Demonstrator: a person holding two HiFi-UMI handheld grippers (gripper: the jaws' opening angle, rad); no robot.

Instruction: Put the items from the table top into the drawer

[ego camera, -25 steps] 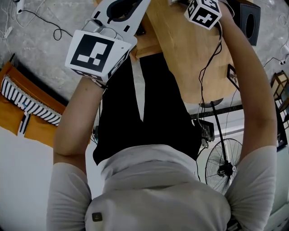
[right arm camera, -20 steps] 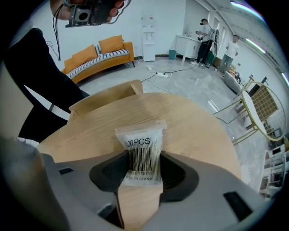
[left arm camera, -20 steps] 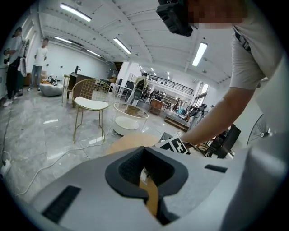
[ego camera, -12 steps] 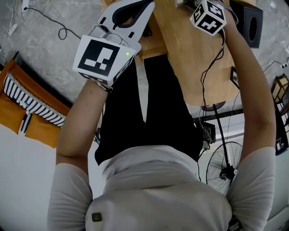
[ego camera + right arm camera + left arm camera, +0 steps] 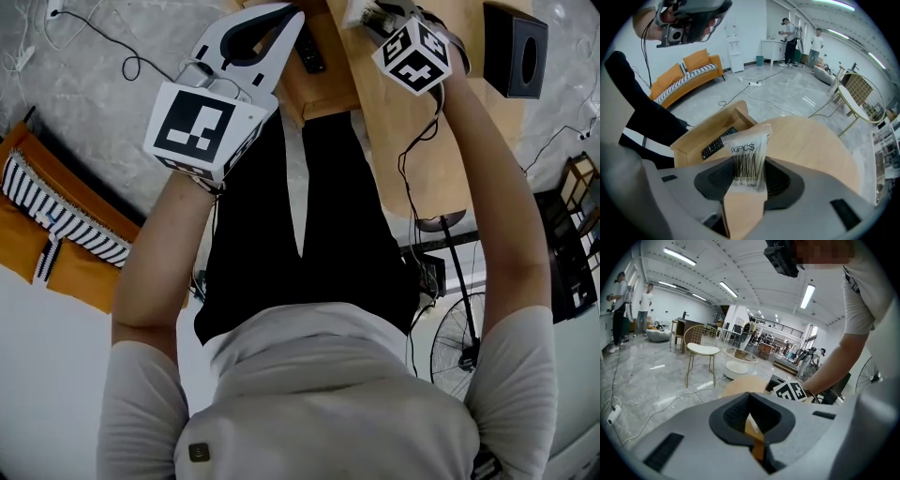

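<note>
My right gripper [image 5: 746, 180] is shut on a clear plastic bag [image 5: 747, 161] printed with a barcode; its jaws have just been closing with the bag between them. It hangs over the round wooden table [image 5: 811, 145], close to the open wooden drawer [image 5: 686, 150], where a black remote control [image 5: 718, 142] lies. In the head view the bag [image 5: 361, 13] shows beside the right gripper's marker cube [image 5: 412, 56], with the remote [image 5: 309, 52] in the drawer [image 5: 323, 94]. My left gripper [image 5: 279, 13] is to the left by the drawer, shut with nothing between its pads [image 5: 736, 416].
A black box [image 5: 516, 47] stands on the table's right part. An orange sofa [image 5: 56, 234] with a striped cushion is at the left on the grey floor, cables trail near it, and a standing fan [image 5: 459, 347] is to the right. People stand far off in the room.
My right gripper has shifted left toward the drawer with the bag in its jaws. The left gripper has shifted a little. The black box has come fully into the head view.
</note>
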